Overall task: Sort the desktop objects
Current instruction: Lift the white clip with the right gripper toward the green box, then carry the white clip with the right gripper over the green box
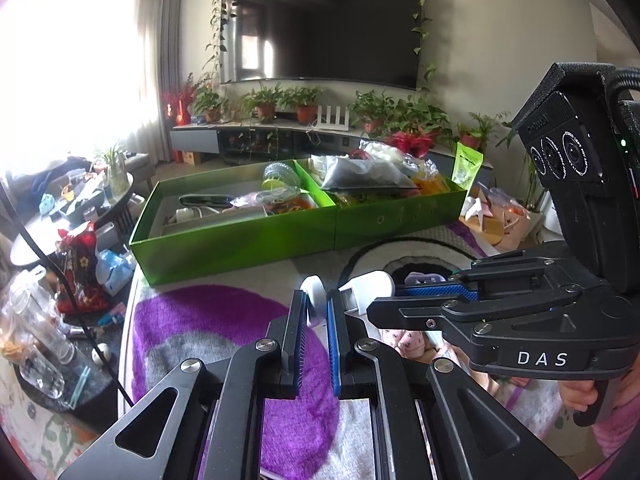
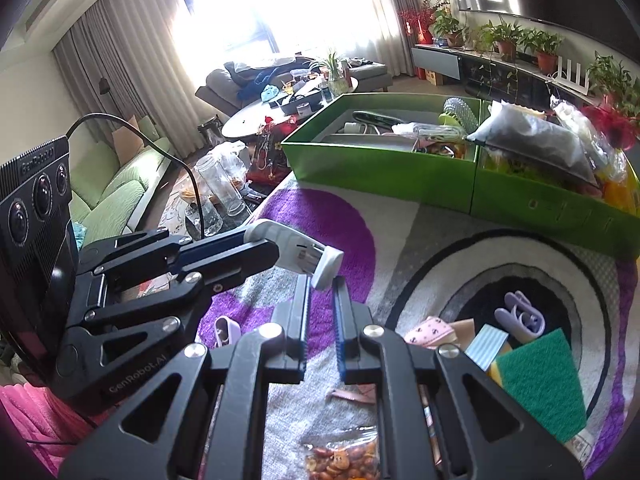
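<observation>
While both hand-held grippers pinch it, the white device (image 2: 298,250) lies level.

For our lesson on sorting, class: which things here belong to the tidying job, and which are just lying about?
Job: white gadget gripped in both jaws, green boxes, green scouring pad, purple clip, nut packet.
Lying about: television, potted plants, sofa, glass jars.

Home living room: wall-mounted TV (image 1: 320,26), sofa (image 2: 116,188), potted plants (image 1: 304,104), curtains (image 2: 120,60).
</observation>
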A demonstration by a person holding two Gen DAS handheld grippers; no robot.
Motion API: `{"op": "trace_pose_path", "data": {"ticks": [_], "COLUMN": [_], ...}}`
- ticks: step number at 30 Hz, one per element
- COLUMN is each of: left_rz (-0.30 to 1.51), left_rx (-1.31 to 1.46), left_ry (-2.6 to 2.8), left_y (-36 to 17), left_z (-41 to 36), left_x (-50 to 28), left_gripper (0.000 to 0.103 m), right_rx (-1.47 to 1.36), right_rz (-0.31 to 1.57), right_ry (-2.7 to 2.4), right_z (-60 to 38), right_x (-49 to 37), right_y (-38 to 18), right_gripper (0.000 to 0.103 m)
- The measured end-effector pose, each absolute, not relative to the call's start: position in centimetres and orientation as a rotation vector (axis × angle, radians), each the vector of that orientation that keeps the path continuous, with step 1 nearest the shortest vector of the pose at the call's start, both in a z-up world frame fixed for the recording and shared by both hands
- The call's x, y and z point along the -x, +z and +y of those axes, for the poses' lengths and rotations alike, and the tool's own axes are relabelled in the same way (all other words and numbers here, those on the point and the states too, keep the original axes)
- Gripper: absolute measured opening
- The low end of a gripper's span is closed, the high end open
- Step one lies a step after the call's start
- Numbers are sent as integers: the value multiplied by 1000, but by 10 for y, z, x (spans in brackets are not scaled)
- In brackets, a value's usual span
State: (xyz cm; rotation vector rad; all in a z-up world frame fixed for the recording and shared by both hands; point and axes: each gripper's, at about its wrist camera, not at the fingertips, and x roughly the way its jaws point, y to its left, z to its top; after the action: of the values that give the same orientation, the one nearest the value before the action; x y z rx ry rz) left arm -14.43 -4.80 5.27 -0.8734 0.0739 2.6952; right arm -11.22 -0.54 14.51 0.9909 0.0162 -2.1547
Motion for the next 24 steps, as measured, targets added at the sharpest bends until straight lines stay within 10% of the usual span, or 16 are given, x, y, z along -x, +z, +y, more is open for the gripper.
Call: {"op": "trace_pose_path", "data": {"ticks": [24], "left_rz": [153], "left_rx": [817], "left_ry": [2673], "left_y": [78], "left_z": [-39], "left_x": [215], "left_gripper": [8], "right_rx": [-938], "right_rz": [17], "right_ry": [-2207], "right_z": [-3], "right_x": [174], "right_y": [169], "right_gripper": [11]}}
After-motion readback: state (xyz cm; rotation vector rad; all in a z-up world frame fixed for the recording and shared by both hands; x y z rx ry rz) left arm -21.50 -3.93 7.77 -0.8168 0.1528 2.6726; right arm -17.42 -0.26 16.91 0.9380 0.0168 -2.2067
